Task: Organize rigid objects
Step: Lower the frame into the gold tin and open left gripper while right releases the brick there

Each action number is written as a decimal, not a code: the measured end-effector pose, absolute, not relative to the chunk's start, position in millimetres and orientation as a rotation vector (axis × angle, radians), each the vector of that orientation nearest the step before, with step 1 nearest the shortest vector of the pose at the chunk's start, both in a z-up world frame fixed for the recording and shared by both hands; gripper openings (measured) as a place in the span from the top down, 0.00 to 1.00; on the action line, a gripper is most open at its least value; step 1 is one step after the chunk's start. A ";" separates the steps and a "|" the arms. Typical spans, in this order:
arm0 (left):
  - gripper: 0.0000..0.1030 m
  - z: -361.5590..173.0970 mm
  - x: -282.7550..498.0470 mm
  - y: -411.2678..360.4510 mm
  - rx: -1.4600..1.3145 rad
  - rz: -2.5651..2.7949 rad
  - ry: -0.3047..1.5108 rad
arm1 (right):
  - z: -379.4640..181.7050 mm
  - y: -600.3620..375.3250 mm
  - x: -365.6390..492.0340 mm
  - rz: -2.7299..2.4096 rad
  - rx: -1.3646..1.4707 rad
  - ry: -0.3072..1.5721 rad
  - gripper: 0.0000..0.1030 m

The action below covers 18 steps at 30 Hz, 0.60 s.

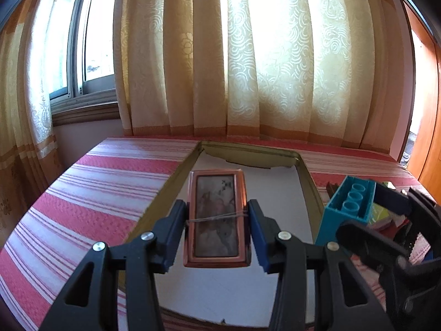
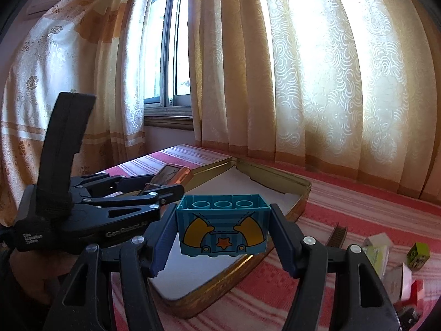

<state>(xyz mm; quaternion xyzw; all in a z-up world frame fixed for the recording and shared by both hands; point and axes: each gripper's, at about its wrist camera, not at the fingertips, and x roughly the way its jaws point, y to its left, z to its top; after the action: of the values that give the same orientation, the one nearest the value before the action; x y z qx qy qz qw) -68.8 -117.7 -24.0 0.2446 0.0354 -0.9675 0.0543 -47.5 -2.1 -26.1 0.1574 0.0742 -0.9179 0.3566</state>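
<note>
Left tongs (image 1: 217, 220) clamped on a copper-rimmed rectangular case (image 1: 216, 218), pads pressed to its two long sides; a thin band runs across the case's face at pad level; the case is held up over the white floor of a shallow gold tin tray (image 1: 308, 182), long axis pointing away toward the curtains.

Right tongs (image 2: 223, 234) clamped on a teal toy brick (image 2: 223, 224), one pad on each end face; three round sockets show on the brick's top, and a yellow-and-orange star picture on the side facing the camera; the brick hangs above the tray's near right rim, clear of it.

The two tongs sit side by side, left beside right; each shows in the other's view.

The tray lies on a surface covered with a red-and-white striped cloth (image 1: 96, 193); whether a desk or a bed, cannot tell.

To the right of the tray, on the cloth: a brown comb (image 2: 337, 234), a small green cube (image 2: 419, 255), pale boxes and a red-and-white item, too blurred to name.

Behind: cream patterned curtains (image 1: 275, 55); a window (image 2: 168, 55) partly uncovered.
</note>
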 end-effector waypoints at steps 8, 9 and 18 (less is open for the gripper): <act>0.56 -24.8 -117.2 -128.7 0.960 -2.862 0.043 | -22.0 -30.2 -95.3 -2.352 0.533 0.234 0.36; 0.56 -26.7 -121.5 -128.0 0.991 -2.852 0.018 | -23.7 -32.9 -102.0 -2.353 0.553 0.233 0.36; 0.53 -30.8 -138.4 -125.8 1.033 -2.784 -0.070 | -42.7 -50.2 -137.0 -2.336 0.718 0.259 0.33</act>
<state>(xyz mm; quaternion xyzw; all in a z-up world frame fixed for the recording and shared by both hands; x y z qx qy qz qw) -138.4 -125.8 -30.8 0.3467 -0.0235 -0.9338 0.0857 -137.0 -50.2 -42.7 0.2751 0.0992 -0.8955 0.3356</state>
